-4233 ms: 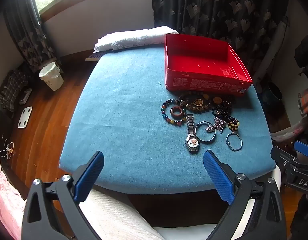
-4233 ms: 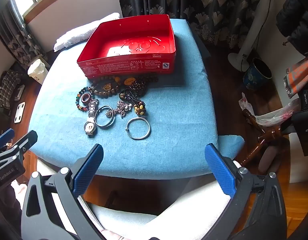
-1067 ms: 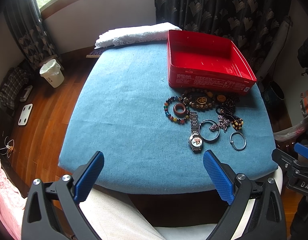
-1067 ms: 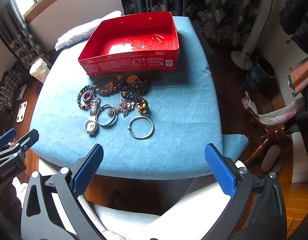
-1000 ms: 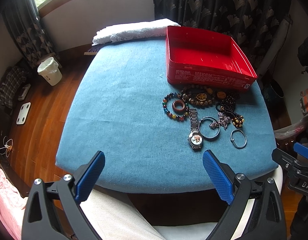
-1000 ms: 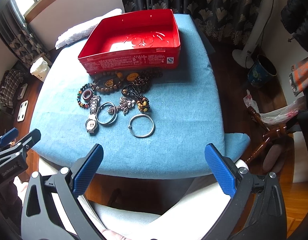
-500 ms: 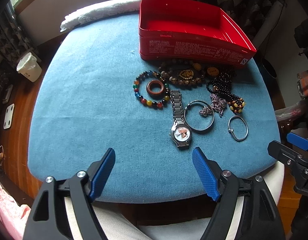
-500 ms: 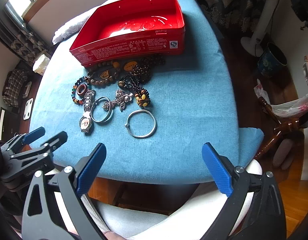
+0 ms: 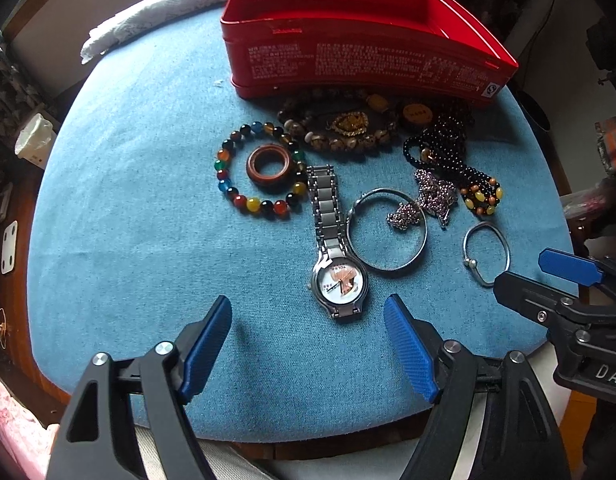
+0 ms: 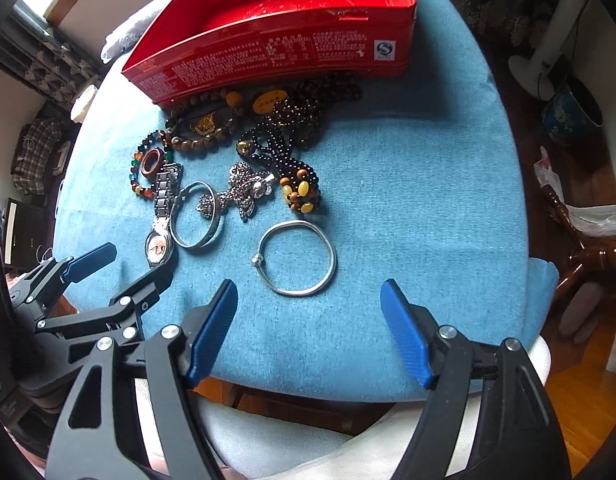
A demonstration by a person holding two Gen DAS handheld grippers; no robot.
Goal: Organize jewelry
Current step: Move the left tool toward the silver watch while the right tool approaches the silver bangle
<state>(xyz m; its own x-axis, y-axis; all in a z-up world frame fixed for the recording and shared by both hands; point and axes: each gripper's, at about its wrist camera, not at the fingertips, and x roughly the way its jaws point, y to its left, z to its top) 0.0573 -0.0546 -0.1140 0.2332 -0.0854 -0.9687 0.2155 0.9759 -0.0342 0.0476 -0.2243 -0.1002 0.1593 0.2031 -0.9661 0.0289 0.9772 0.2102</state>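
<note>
Jewelry lies on a blue cloth in front of an empty red tin point(image 9: 360, 32) point(image 10: 275, 40). A silver watch point(image 9: 336, 264) point(image 10: 159, 240), a silver bangle point(image 9: 386, 232) point(image 10: 197, 216), a clasp bangle point(image 9: 486, 252) point(image 10: 295, 256), a coloured bead bracelet point(image 9: 235, 184) around a brown ring point(image 9: 269, 166), brown beads point(image 9: 340, 128) and black beads point(image 10: 287, 148) lie there. My left gripper point(image 9: 308, 336) is open just short of the watch. My right gripper point(image 10: 308, 312) is open just short of the clasp bangle.
A white folded towel point(image 9: 155, 16) lies at the table's far left edge. The blue table edge point(image 9: 267, 424) is right under both grippers. A fan base and a blue pot point(image 10: 568, 112) stand on the floor to the right.
Both grippers have moved forward and down toward the jewelry. The watch and the clasp bangle now lie close in front of the open jaws. Nothing was picked up.
</note>
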